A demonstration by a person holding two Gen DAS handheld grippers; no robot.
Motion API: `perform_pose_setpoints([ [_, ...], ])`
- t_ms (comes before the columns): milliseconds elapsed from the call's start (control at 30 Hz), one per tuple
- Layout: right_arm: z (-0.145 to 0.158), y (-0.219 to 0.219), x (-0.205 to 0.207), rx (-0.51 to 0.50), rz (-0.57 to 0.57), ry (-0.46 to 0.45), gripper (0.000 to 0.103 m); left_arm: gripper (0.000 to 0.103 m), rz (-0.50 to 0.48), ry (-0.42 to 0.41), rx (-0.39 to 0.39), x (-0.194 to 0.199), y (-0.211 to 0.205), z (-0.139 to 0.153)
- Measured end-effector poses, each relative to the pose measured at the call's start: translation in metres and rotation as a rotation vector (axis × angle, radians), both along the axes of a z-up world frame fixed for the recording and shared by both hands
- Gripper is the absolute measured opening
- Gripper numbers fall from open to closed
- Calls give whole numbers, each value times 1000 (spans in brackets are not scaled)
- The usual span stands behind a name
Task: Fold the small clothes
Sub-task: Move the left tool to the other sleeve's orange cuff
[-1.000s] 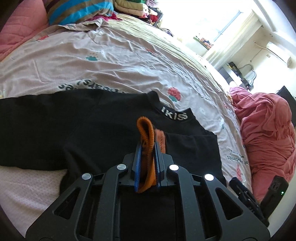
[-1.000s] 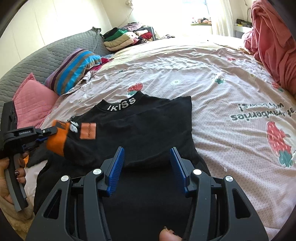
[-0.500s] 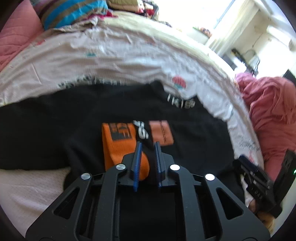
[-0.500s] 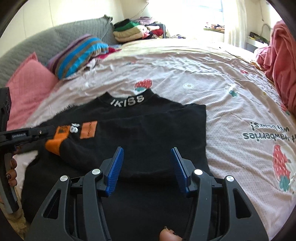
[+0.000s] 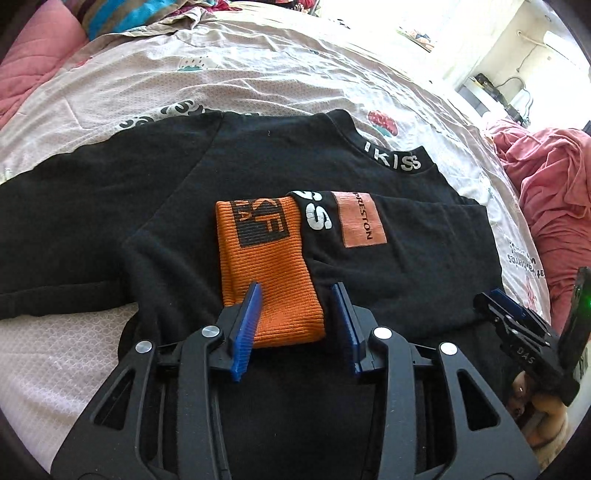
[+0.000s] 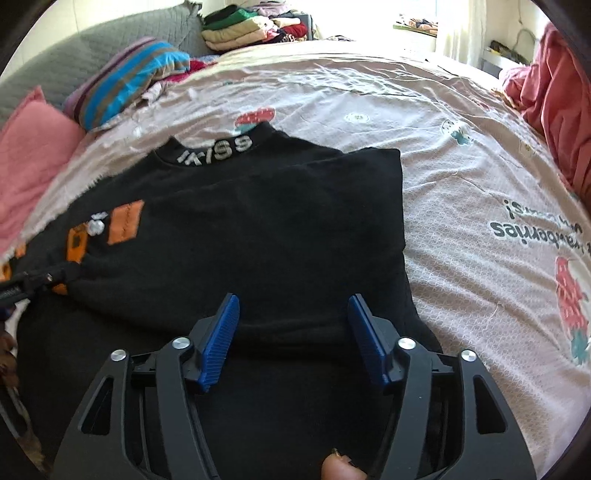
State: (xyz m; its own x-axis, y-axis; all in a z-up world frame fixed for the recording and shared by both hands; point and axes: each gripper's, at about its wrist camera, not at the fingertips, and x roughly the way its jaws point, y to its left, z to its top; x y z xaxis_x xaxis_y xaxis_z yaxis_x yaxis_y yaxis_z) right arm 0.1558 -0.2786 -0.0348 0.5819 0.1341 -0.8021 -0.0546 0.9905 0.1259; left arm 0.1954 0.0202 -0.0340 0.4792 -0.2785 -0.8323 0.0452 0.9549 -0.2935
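Observation:
A black sweater (image 5: pixel 258 173) lies on the bed, collar lettered "IKISS" (image 5: pixel 392 161). One sleeve is folded across the body; its orange ribbed cuff (image 5: pixel 269 266) lies flat beside an orange patch (image 5: pixel 360 219). My left gripper (image 5: pixel 297 306) is open, its blue pads on either side of the cuff's near end. My right gripper (image 6: pixel 291 321) is open and empty over the sweater's (image 6: pixel 258 229) lower body, and it also shows at the right edge of the left wrist view (image 5: pixel 517 325). The cuff (image 6: pixel 75 245) shows at far left.
The bed has a pale sheet (image 6: pixel 461 177) with strawberry prints. A pink pillow (image 6: pixel 29 155) and a striped pillow (image 6: pixel 129 81) lie at the head. Folded clothes (image 6: pixel 243 29) are stacked at the back. A red blanket (image 5: pixel 554 192) is heaped on the right.
My left gripper laid the orange cuff down on the sweater's body and opened, letting go of it. The cuff now lies flat. My right gripper stayed open over the lower body.

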Motion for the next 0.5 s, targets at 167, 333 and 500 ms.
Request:
perform_pose_setpoints([
  [167,11,1,-13,21,6,-30,72,54,17,-32,11,-6,-1,12],
  [333,18,2,-21,39,-6,-45,89,63,32,-46,-10,-11,4,20],
  [500,26,4,-27,58,6,-64,97,86,42,-48,-30,-16,7,27],
])
